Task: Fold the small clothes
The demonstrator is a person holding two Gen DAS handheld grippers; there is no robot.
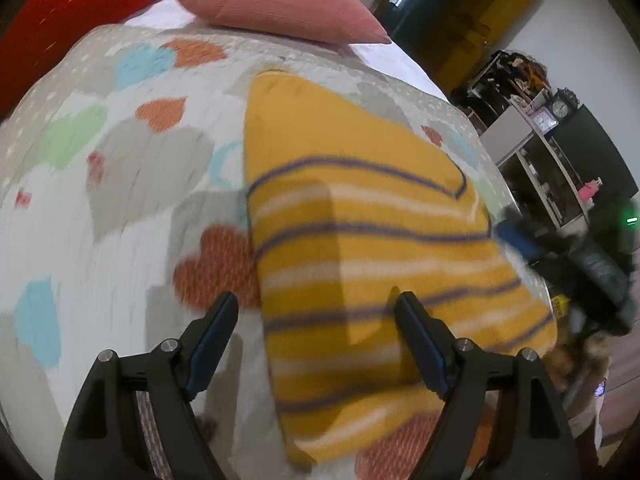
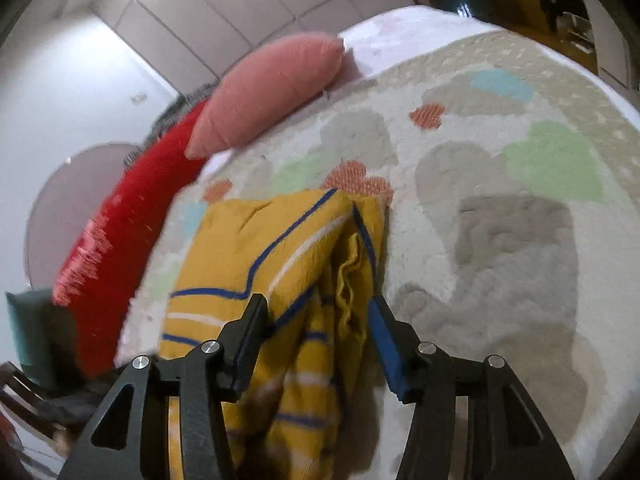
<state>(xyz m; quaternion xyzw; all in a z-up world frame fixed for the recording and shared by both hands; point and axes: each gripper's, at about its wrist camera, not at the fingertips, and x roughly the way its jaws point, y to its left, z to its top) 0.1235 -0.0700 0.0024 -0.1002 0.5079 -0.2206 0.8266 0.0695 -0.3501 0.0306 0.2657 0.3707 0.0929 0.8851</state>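
Observation:
A mustard-yellow garment (image 1: 360,240) with blue and white stripes lies folded on the patterned quilt (image 1: 120,200). In the left wrist view my left gripper (image 1: 314,310) hovers open over the garment's near left edge, nothing pinched. A blue pad (image 1: 516,240) of my right gripper shows blurred at the garment's right edge. In the right wrist view the garment (image 2: 248,248) has a bunched, ridged edge running between the fingers of my right gripper (image 2: 316,312). The jaws stand apart and the cloth fills the gap loosely.
A pink pillow (image 1: 280,0) and a red cushion (image 1: 72,12) lie at the head of the bed, also in the right wrist view as pillow (image 2: 272,92) and cushion (image 2: 132,232). Shelves (image 1: 540,160) stand beyond the bed's right edge. Bare quilt (image 2: 500,240) spreads beside the garment.

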